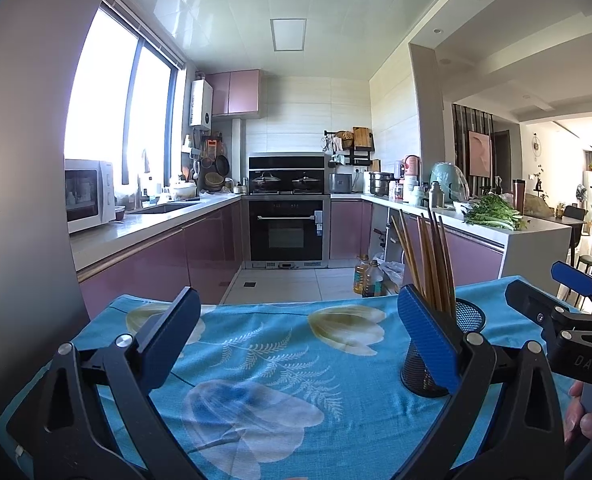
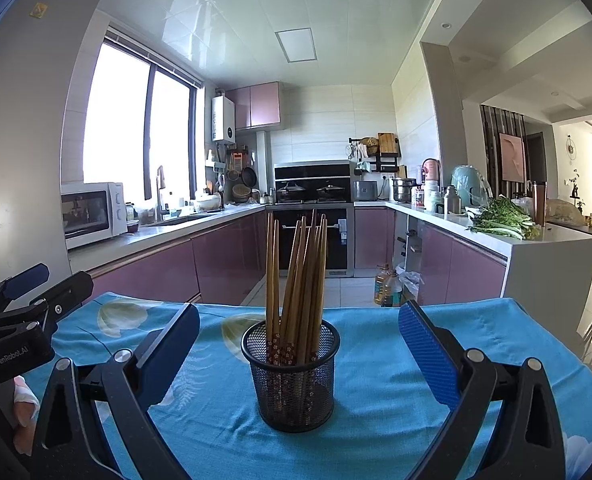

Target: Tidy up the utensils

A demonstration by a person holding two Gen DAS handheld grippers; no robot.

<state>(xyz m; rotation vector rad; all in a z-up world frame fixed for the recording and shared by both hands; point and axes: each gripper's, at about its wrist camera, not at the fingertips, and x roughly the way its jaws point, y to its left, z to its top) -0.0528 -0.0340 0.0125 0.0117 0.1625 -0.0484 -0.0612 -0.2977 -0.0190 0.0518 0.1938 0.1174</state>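
A black mesh cup [image 2: 294,376] stands upright on the blue flowered tablecloth [image 2: 376,400]. Several wooden chopsticks [image 2: 300,280] stand in it, tips up. My right gripper [image 2: 300,332] is open, with one finger on each side of the cup and not touching it. In the left wrist view the same cup [image 1: 462,320] and chopsticks [image 1: 428,260] sit behind my right finger. My left gripper [image 1: 296,316] is open over bare cloth [image 1: 275,360], with nothing between its fingers. The right gripper [image 1: 576,280] shows at the right edge of that view.
The table's far edge drops to a tiled kitchen floor [image 2: 348,292]. Oil bottles [image 2: 388,284] stand on the floor beyond it. A white counter [image 2: 536,248] with greens is at the right. A person's hand [image 1: 584,416] holds the right gripper's handle.
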